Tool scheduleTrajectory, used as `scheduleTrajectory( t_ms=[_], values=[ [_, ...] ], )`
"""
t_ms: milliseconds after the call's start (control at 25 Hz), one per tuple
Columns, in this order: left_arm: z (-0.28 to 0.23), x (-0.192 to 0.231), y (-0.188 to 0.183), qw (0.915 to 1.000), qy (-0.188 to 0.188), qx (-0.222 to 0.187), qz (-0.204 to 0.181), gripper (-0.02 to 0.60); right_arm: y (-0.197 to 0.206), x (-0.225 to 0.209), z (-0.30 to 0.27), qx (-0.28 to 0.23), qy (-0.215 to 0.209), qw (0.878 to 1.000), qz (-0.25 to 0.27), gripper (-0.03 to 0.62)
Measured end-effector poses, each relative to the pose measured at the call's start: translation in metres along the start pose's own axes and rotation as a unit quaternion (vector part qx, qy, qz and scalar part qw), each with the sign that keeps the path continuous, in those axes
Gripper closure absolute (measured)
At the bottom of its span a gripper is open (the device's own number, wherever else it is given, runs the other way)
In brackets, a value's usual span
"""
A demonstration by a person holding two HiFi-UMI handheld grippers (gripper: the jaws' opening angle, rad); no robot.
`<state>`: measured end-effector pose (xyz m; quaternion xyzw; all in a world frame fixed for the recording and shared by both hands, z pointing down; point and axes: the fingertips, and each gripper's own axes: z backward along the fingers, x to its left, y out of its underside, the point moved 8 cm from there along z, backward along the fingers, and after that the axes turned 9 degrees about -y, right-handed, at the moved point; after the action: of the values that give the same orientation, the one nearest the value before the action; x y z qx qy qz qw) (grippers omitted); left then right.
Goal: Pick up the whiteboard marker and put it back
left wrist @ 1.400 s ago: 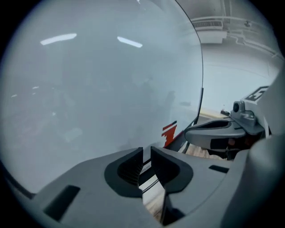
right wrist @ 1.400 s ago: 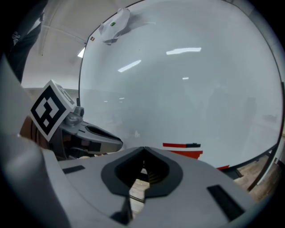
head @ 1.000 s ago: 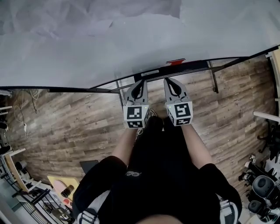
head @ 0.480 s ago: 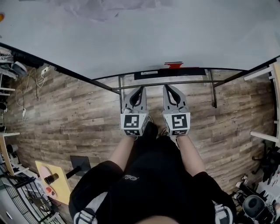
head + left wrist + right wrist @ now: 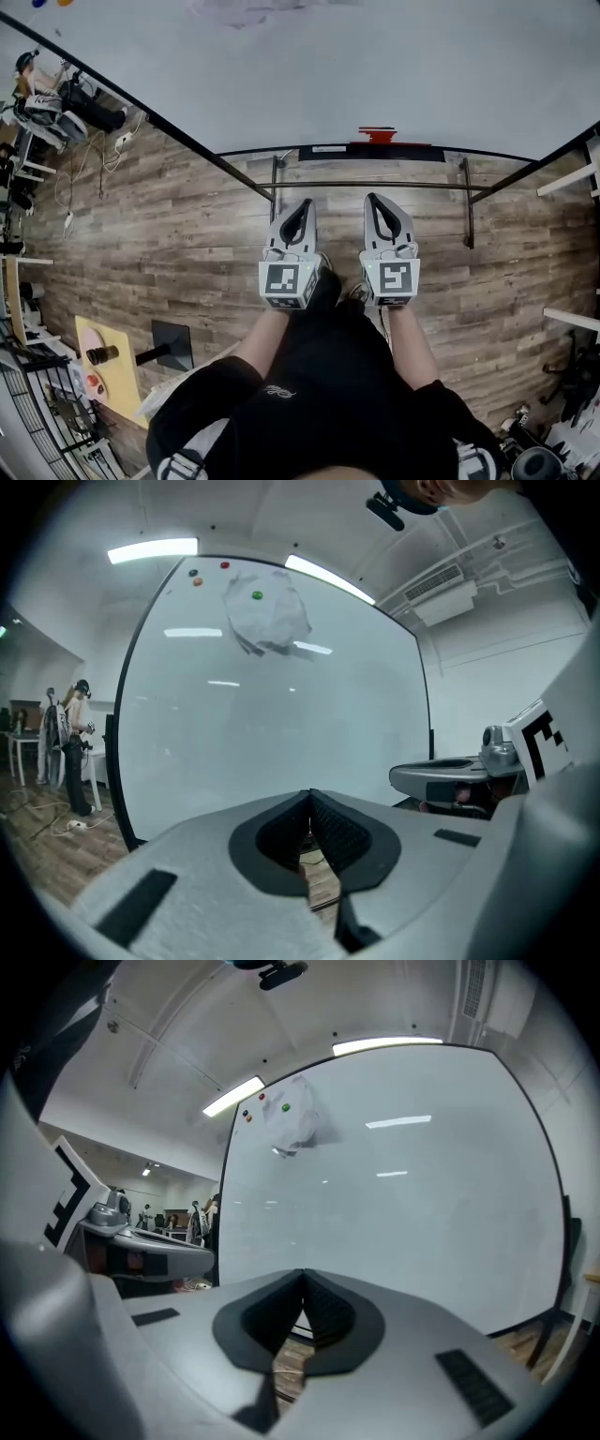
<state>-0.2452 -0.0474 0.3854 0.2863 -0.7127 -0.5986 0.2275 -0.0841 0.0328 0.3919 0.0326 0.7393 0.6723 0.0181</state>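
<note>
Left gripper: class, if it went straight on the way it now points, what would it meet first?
Most likely the whiteboard: its white face fills the view just beyond the shut tips of the left gripper. How far off it stands is unclear.

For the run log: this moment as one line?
left gripper: shut, empty | right gripper: shut, empty | whiteboard: ahead
</note>
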Motion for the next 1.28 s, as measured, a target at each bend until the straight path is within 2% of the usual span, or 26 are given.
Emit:
scheduleTrajectory(
  t_ms=[120, 360, 480, 680, 1280],
  values=[
    [0.013, -0.003, -0.007, 0.9999, -0.001, -0.013, 0.001, 0.575, -0.01, 0.007, 0.009, -0.01, 0.0, 1.0, 0.0, 0.591],
    [0.019, -0.011, -0.011, 0.9994, 0.02, -0.025, 0.011, 0.575, -0.033, 0.016, 0.02, -0.022, 0.012, 1.0, -0.015, 0.592],
    [0.018, -0.001, -0.018, 0.9989, 0.024, -0.037, 0.016, 0.575, -0.039, 0.023, 0.016, -0.014, 0.014, 1.0, 0.008, 0.591],
    [0.023, 0.025, -0.031, 0.9978, 0.028, -0.055, 0.023, 0.575, -0.051, 0.043, 0.005, -0.024, 0.027, 0.999, 0.015, 0.591],
    [0.029, 0.069, -0.04, 0.9966, 0.04, -0.07, 0.018, 0.575, -0.067, 0.075, -0.019, -0.021, 0.037, 0.999, 0.025, 0.592]
  ],
)
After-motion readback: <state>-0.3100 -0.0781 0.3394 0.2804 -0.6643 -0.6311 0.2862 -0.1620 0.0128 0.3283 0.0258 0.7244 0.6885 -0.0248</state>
